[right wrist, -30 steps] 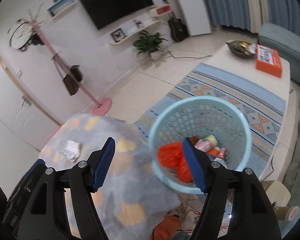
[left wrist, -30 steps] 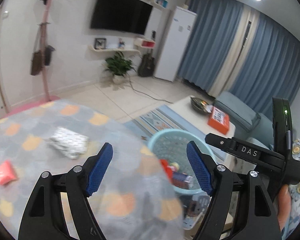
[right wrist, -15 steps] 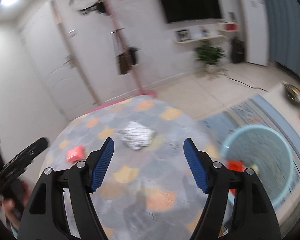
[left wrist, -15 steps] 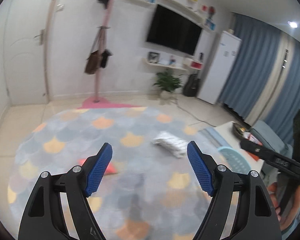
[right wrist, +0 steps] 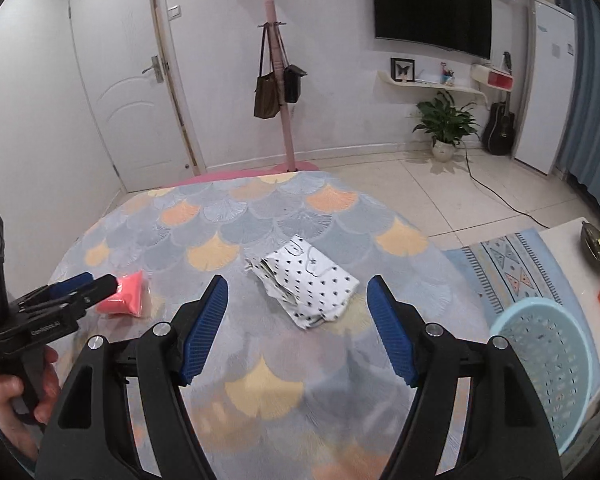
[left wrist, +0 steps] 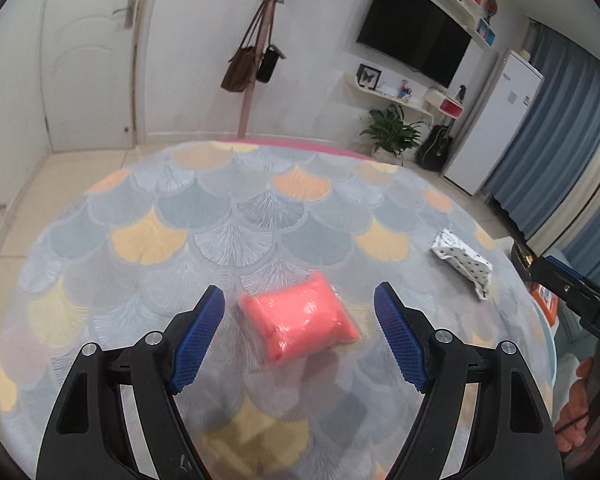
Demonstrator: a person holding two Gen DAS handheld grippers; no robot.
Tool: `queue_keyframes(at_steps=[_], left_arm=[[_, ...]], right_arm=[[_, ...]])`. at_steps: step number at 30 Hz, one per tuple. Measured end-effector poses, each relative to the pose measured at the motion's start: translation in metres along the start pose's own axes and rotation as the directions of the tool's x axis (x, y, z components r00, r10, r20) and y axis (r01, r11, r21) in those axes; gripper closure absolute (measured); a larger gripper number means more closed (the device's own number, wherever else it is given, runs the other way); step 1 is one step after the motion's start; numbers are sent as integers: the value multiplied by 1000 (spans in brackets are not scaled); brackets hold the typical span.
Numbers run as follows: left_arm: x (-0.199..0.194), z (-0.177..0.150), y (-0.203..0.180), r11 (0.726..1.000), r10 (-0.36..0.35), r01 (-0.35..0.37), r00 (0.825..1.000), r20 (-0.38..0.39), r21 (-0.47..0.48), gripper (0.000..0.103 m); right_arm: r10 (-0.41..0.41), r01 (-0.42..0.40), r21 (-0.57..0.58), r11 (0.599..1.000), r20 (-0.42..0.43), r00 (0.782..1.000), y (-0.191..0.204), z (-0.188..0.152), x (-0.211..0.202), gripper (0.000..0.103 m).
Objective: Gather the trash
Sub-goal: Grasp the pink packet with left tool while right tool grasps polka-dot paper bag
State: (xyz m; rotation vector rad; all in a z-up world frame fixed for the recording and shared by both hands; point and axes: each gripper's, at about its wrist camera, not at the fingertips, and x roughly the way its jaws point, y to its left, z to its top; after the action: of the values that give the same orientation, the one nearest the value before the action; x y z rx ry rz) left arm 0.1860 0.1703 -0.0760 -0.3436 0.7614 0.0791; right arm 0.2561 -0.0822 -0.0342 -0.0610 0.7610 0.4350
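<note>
"das" on right gripper [left wrist: 580, 300]

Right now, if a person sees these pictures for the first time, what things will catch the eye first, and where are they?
The bright pink packet lies on the round table's scale-patterned cloth, framed by the open left gripper. The white black-dotted paper bag, crumpled, lies near the table's middle, ahead of the open right gripper. A pale blue basket stands on the floor beside the table, at the right.
</note>
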Motion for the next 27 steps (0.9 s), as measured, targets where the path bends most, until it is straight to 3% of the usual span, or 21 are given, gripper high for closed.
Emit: queue_keyframes(at_steps=[6, 12, 16, 20, 21, 25, 27], left_arm=[[8, -6, -2, 1000, 3, -3, 1000, 6, 7, 28], [7, -10, -16, 996, 39, -40, 999, 15, 77, 30], [13, -13, -27, 988, 87, -85, 996, -4, 132, 38], [14, -14, -28, 986, 87, -84, 996, -15, 141, 44], [13, -15, -28, 986, 85, -82, 996, -16, 143, 44], [11, -15, -28, 986, 88, -85, 996, -10, 145, 48], [9, -15, -27, 987, 78, -77, 997, -5, 142, 50]], right_arm=[[-70, 67, -89, 994, -34, 997, 18, -1, 31, 35], [-76, 71, -86, 994, -66, 995, 18, -3, 60, 35], [-87, 80, -95, 992, -74, 993, 20, -4, 67, 35], [-97, 88, -92, 992, -95, 991, 18, -1, 74, 35], [-95, 87, -90, 992, -98, 991, 18, -1, 75, 37], [-76, 65, -87, 994, -133, 988, 20, -2, 83, 69], [-76, 66, -85, 994, -129, 989, 20, -3, 82, 75]])
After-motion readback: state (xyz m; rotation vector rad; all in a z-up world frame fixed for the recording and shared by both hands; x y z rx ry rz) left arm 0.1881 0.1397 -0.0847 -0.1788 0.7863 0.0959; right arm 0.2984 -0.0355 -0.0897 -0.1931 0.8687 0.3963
